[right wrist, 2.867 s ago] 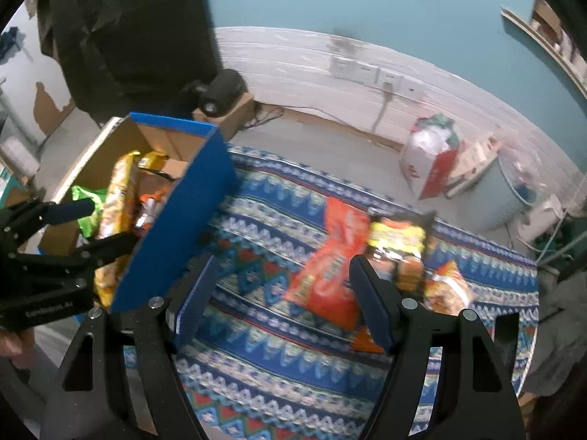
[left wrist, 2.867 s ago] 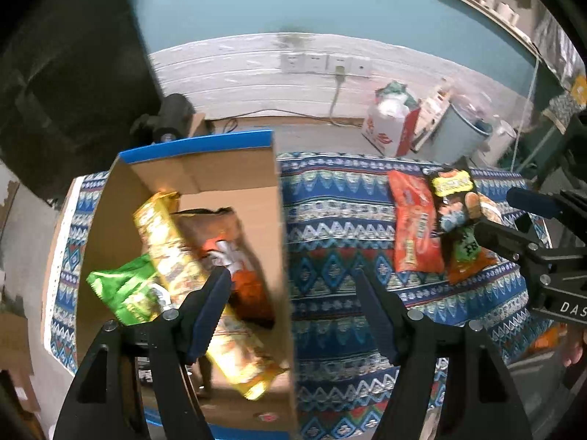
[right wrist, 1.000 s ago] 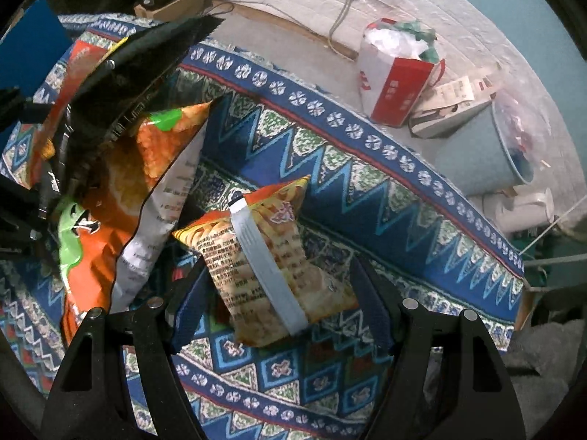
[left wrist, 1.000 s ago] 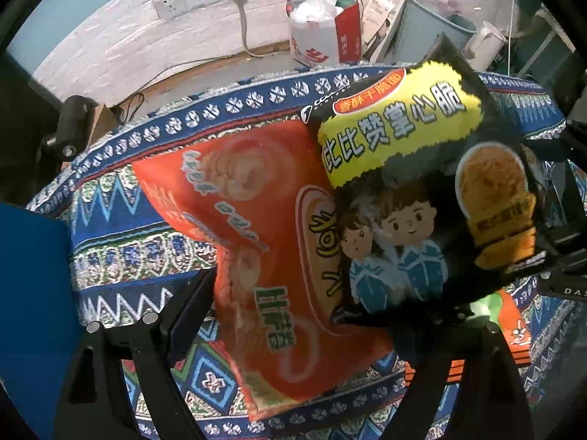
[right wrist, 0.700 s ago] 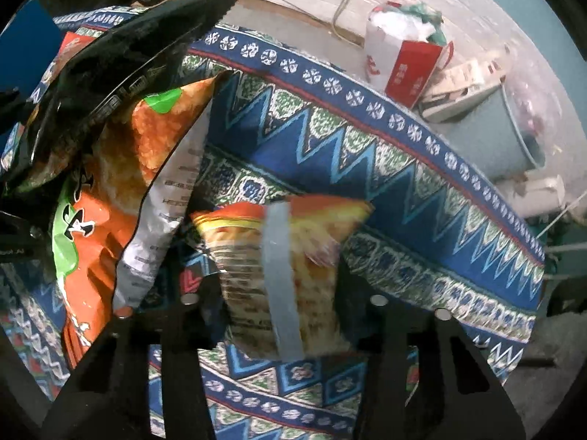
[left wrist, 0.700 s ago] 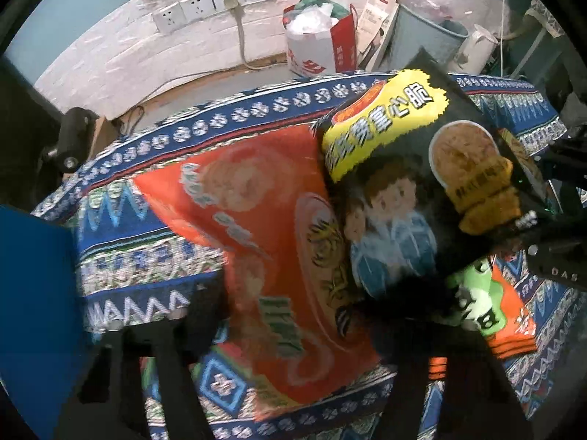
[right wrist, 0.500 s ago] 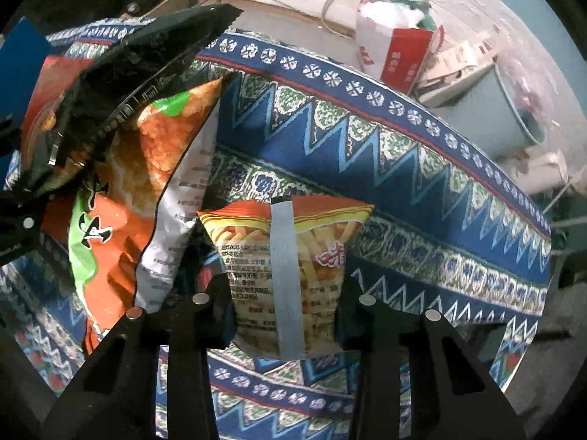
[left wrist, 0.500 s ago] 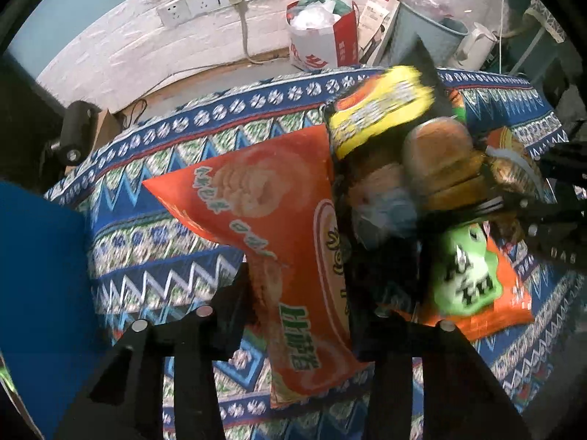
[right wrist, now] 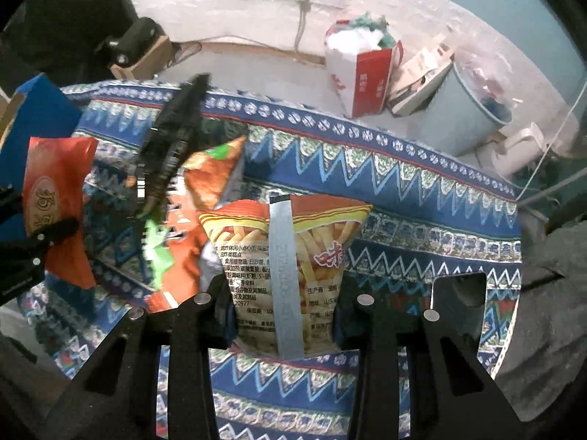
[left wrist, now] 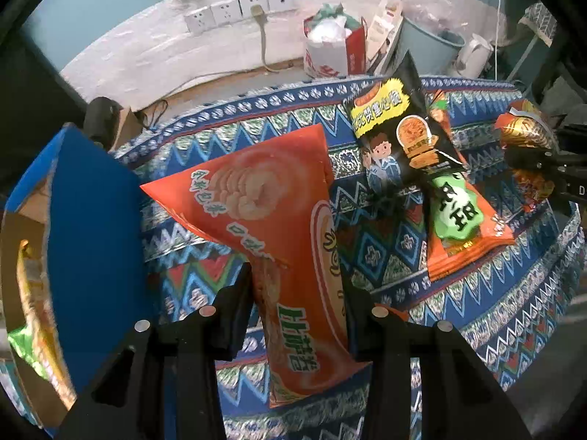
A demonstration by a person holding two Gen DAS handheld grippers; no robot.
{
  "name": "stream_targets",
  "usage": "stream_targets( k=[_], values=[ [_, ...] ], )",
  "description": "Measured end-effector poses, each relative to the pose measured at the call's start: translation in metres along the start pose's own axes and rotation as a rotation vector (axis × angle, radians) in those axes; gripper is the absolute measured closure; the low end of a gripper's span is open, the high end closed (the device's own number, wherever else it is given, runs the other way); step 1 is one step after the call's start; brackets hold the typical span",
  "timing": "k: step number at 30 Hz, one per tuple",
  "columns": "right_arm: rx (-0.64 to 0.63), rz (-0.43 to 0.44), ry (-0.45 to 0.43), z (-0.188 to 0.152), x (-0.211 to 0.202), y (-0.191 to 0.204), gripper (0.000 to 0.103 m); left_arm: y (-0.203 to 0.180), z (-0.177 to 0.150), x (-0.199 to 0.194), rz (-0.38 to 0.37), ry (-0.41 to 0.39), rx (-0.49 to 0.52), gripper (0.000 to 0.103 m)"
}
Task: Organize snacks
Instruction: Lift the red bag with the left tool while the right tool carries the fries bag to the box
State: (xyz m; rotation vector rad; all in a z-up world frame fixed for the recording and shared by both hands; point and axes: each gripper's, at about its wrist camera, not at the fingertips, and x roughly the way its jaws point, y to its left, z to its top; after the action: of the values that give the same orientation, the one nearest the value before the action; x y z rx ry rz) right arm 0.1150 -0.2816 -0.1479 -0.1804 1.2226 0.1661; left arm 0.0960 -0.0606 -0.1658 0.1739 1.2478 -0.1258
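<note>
- Red prawn-cracker bag (left wrist: 271, 220), green Chinese lettering, is pinched in the left gripper (left wrist: 299, 293), lifted off the patterned cloth (left wrist: 477, 315).
- Fries bag (right wrist: 290, 256), back-panel Chinese print and a grey seam strip, is clamped in the right gripper (right wrist: 282, 293).
- Both jaws have just been closing; a second ago they straddled the bags on the cloth.
- Black bag (left wrist: 396, 135), yellow label, now lies on the orange one (left wrist: 458, 227).

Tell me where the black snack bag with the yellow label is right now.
In the left wrist view the black snack bag sits upper right on the patterned cloth, overlapping the orange bag with the green label, right of the large orange bag.
</note>
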Motion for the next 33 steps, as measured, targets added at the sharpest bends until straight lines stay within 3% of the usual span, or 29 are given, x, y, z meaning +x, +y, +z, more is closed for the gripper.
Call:
stream_targets(
  k=[17, 33],
  values=[
    [-0.055, 0.059, -0.140, 0.004, -0.058, 0.062, 0.067, 0.019, -0.023, -0.090, 0.011, -0.171, -0.012, 0.061],
    [-0.121, 0.145, -0.252, 0.027, -0.102, 0.126, 0.067, 0.050, -0.034, -0.134, 0.036, -0.277, -0.054, 0.061]
  ],
)
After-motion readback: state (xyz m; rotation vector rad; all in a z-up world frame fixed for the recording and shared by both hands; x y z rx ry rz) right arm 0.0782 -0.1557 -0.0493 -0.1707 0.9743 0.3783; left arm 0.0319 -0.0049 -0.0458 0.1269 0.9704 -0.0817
